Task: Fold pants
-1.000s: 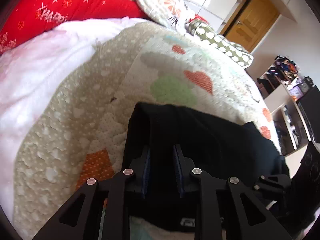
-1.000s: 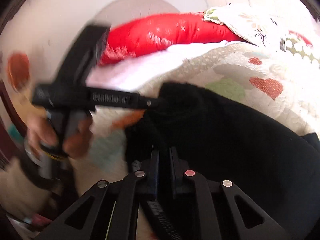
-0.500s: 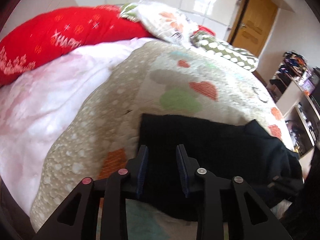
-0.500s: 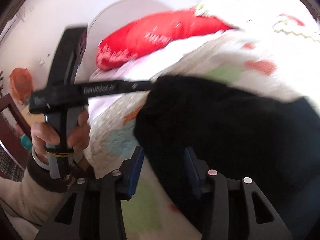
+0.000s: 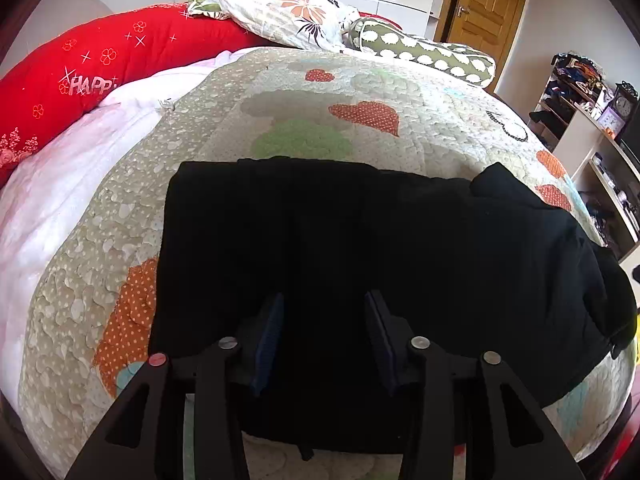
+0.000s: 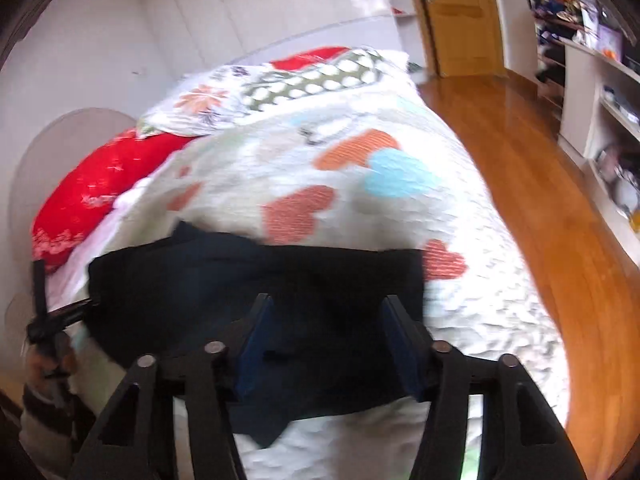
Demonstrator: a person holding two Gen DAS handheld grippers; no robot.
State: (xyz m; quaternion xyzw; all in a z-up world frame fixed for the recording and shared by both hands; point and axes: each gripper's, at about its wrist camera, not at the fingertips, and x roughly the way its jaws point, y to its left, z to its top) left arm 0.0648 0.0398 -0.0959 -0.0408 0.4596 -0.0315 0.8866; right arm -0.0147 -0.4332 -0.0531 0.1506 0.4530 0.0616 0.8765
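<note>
Black pants (image 5: 360,248) lie folded into a long band across the quilted bed (image 5: 304,92). My left gripper (image 5: 324,320) hovers over their near left part, jaws opening, its blue pads apart and pressing on nothing. In the right wrist view the same pants (image 6: 224,280) stretch across the bed, blurred. My right gripper (image 6: 326,328) hangs above their near right end, jaws opening, with only cloth below the gap. The left gripper's handle (image 6: 52,316), held by a hand, shows at the far left edge there.
A red bolster (image 5: 104,64), a flowered pillow (image 5: 288,12) and a green spotted pillow (image 5: 424,56) lie at the head of the bed. A white blanket (image 5: 60,168) covers the left side. Wooden floor (image 6: 532,184), shelves (image 6: 600,92) and a door (image 6: 460,16) are to the right.
Both grippers let go of the pants and their jaws spread. The right gripper swung far to the right along the pants. The left gripper pulled back and sank a little.
</note>
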